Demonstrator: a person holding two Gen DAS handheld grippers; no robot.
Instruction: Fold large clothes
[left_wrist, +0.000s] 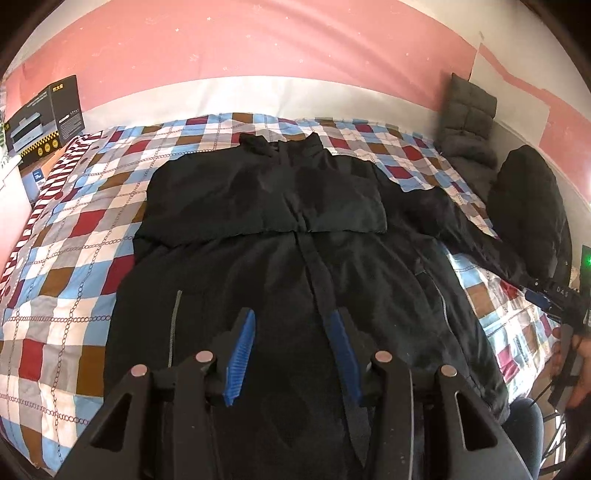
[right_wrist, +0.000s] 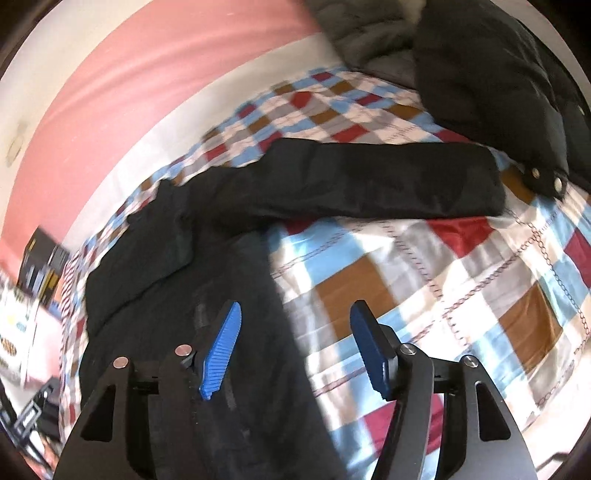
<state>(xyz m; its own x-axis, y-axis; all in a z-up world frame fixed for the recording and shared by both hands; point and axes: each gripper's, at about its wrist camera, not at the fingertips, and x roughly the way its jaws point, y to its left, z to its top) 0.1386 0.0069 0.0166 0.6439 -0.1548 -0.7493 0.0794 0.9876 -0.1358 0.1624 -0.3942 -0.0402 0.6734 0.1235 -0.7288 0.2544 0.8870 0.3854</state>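
Black jacket (left_wrist: 295, 236), flat on checked quilt (left_wrist: 66, 258); right sleeve (right_wrist: 369, 181) outstretched, unfolded. Left gripper (left_wrist: 291, 332) and right gripper (right_wrist: 295, 332): jaws apart, empty. Likely next: seize sleeve, fold inward.

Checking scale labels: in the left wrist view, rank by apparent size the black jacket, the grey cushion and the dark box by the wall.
1. Black jacket, by far the largest.
2. Grey cushion and dark box look alike; not ranked.

Daylit, glossy sheen on the quilt (right_wrist: 424, 266); right wrist view motion-blurred; both fisheye-warped with dark corners.
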